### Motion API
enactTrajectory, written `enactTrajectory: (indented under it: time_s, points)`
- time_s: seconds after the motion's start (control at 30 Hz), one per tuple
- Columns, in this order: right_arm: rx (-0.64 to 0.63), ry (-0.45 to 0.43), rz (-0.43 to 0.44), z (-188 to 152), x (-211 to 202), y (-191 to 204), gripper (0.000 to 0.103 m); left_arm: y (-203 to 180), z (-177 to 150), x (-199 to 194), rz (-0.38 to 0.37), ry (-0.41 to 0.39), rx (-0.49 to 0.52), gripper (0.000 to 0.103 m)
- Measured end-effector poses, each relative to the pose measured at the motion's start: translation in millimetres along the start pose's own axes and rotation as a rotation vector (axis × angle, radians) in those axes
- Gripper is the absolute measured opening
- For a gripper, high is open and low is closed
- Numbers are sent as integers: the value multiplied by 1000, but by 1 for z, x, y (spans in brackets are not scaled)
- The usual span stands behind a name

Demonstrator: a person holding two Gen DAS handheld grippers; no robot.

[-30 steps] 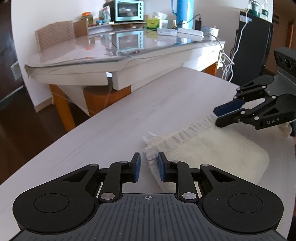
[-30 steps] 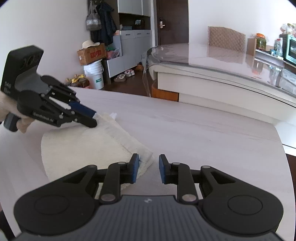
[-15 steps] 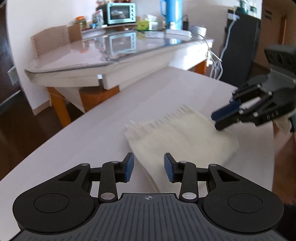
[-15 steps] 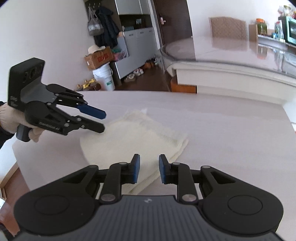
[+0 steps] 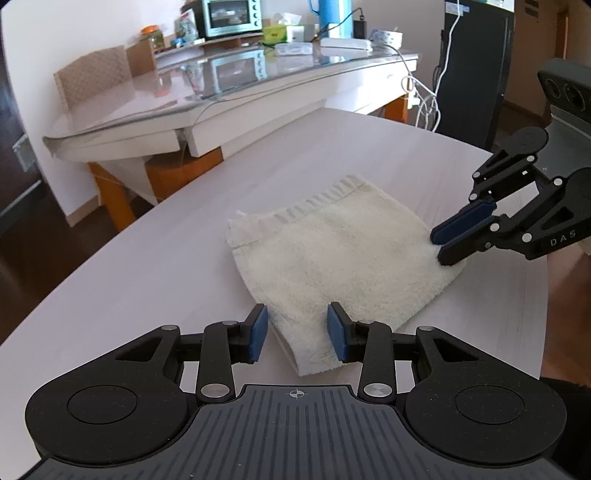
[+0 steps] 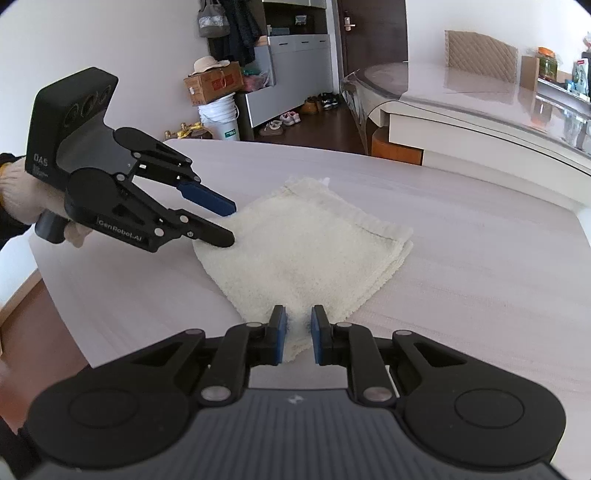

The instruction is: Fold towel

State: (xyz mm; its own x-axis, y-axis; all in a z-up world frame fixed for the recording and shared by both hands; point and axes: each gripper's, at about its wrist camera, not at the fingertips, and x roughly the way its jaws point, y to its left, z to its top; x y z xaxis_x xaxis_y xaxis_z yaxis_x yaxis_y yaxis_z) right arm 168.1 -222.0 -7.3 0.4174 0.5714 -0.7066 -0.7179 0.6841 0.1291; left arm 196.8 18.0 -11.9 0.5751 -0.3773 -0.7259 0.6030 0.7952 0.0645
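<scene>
A cream towel [image 5: 332, 254], folded into a rough square, lies flat on the pale wooden table [image 5: 147, 266]; it also shows in the right wrist view [image 6: 303, 251]. My left gripper [image 5: 297, 334] is open with a near corner of the towel between its fingers; it shows in the right wrist view [image 6: 231, 221] at the towel's left corner. My right gripper [image 6: 298, 334] stands slightly open around the near corner of the towel; it shows in the left wrist view [image 5: 441, 247] at the towel's right corner.
A glass-topped table [image 5: 229, 85] stands behind with a toaster oven [image 5: 229, 16], a blue kettle [image 5: 332, 14] and cables. A chair [image 6: 480, 55], a cardboard box [image 6: 214, 83], a white bucket [image 6: 221, 118] and shoes stand beyond the table's far edge.
Both grippers have pulled back from the far edge to the towel's near corners. The left gripper has opened wider. The towel now lies flat as a folded square.
</scene>
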Motion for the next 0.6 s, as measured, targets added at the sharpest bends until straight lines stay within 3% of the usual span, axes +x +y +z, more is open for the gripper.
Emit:
enactTrajectory:
  time_s: [0.33, 0.6]
  points:
    - [-80, 26, 43, 5, 6, -9, 16, -13, -2, -1, 43, -5, -48, 37]
    - [-98, 29, 38, 10, 13, -15, 16, -34, -11, -9, 105, -24, -143, 37]
